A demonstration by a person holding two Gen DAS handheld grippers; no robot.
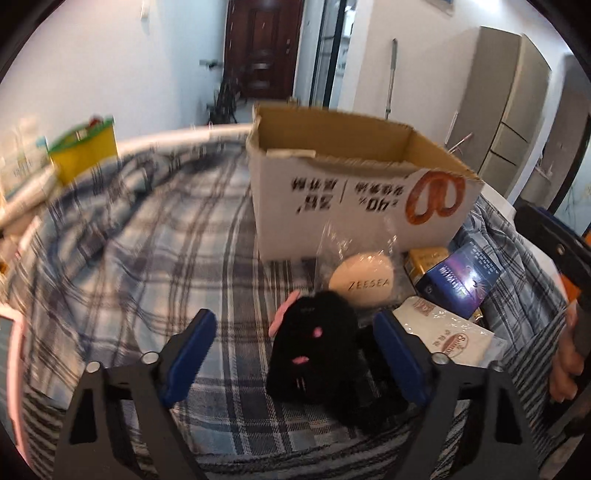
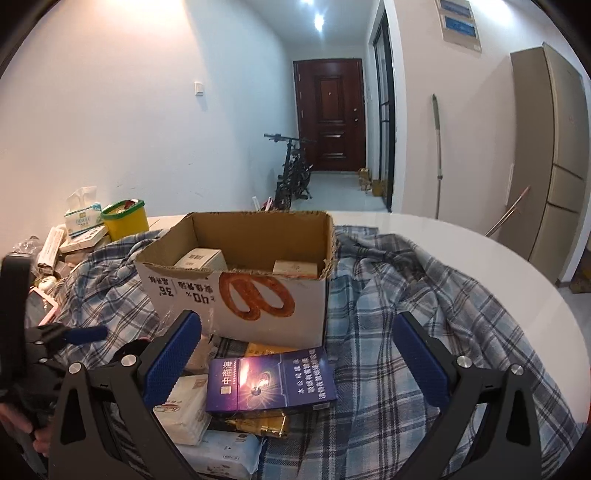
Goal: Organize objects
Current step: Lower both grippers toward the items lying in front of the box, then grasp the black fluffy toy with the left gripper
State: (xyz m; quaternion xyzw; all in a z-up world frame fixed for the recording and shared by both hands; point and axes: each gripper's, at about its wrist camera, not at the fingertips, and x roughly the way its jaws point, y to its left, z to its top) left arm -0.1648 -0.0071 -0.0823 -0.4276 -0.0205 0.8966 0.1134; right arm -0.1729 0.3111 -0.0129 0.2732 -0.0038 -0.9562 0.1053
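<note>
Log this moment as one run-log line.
left gripper: open, around black plush toy | right gripper: open, over blue carton | cardboard box: upright, open, partly filled

White walls (image 2: 129, 110) line a narrow hallway that ends at a dark wooden door (image 2: 330, 114). Two ceiling lights (image 2: 318, 22) shine overhead. A bicycle (image 2: 291, 173) stands against the left wall on the pale floor (image 2: 332, 192). A tall beige fridge (image 2: 554, 155) stands at the right, with a long pole (image 2: 437, 147) leaning on the wall near it.
</note>
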